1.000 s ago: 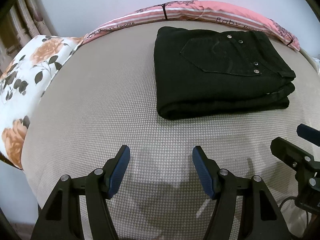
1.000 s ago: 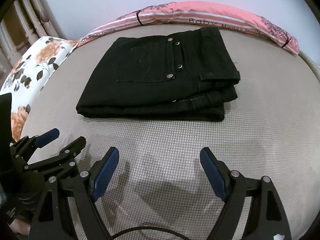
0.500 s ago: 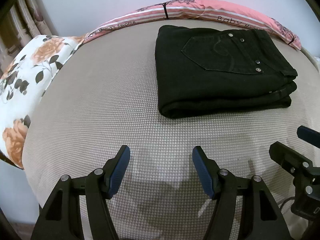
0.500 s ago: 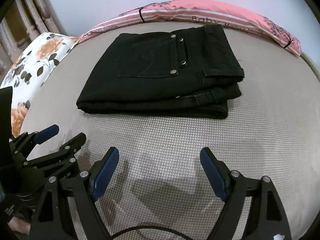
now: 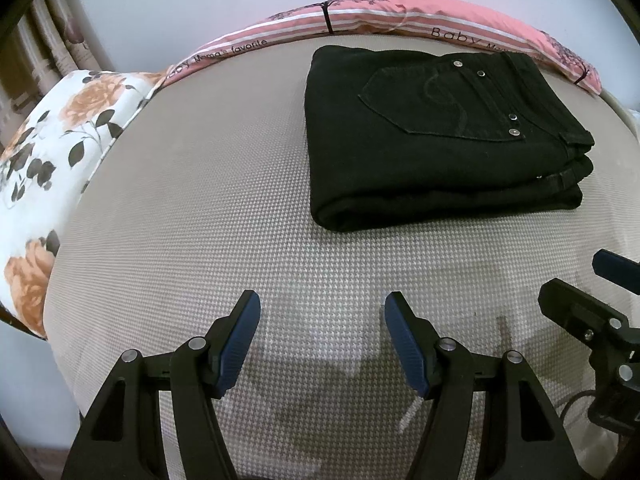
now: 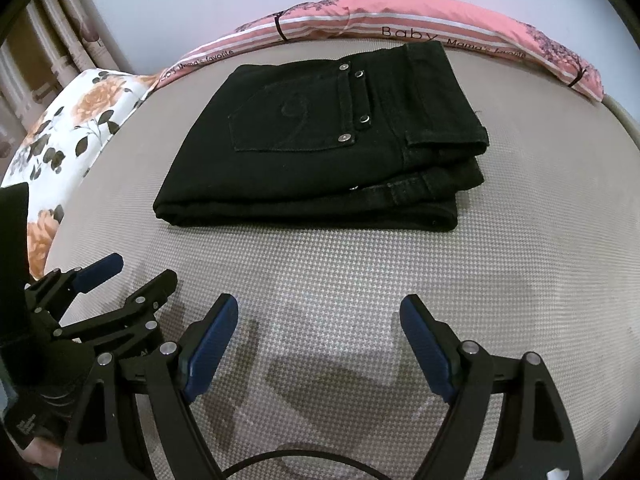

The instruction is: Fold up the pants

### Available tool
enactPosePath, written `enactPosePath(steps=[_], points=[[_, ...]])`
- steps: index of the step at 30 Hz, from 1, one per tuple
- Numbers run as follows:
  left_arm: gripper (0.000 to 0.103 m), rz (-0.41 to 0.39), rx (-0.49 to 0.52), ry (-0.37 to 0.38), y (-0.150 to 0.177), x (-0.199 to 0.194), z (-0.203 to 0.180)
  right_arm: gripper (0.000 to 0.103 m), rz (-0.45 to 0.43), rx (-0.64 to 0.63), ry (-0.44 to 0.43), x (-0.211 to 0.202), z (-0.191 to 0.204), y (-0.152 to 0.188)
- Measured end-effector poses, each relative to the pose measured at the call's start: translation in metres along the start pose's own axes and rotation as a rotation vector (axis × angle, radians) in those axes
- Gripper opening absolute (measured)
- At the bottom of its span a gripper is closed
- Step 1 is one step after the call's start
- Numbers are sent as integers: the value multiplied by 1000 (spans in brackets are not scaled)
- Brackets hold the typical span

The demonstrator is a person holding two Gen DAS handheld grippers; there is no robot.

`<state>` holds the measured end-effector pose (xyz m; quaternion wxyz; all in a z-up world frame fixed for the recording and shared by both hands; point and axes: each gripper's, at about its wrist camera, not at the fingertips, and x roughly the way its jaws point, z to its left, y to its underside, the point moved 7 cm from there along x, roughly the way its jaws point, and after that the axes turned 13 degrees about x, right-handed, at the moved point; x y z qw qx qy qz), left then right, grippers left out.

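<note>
pants: black pants [image 5: 436, 140] lie folded in a compact stack on the far middle of the bed [image 5: 200, 200], back pocket and rivets facing up, waistband edges to the right
task status: fold looks finished, layers squared up, nothing held
left gripper: left gripper [image 5: 322, 340] has its jaws spread and empty, hangs over bare mattress near the front edge, well apart from the pants
right gripper: right gripper [image 6: 318, 344] has jaws spread wider, empty, beside the left one, also short of the stack
why placed so: both tools appear pulled clear so the stack sits undisturbed, likely an end pose
bolster: pink striped bolster [image 6: 400, 20] runs along the far edge just behind the pants
writing: bolster print reads "Baby" and "Mama's favorite"
pillow: floral pillow [image 5: 48, 152] at the left edge, touching the bolster end
brand on pants: none readable, only curved pocket stitching
</note>
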<state>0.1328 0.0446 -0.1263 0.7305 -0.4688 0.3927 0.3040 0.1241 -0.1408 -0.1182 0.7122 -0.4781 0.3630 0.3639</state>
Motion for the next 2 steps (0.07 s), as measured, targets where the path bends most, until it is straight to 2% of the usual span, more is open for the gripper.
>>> enactPosePath(steps=[2], points=[[65,4,-1,6,1,0,-1,81,1,0,-1,0,0,0]])
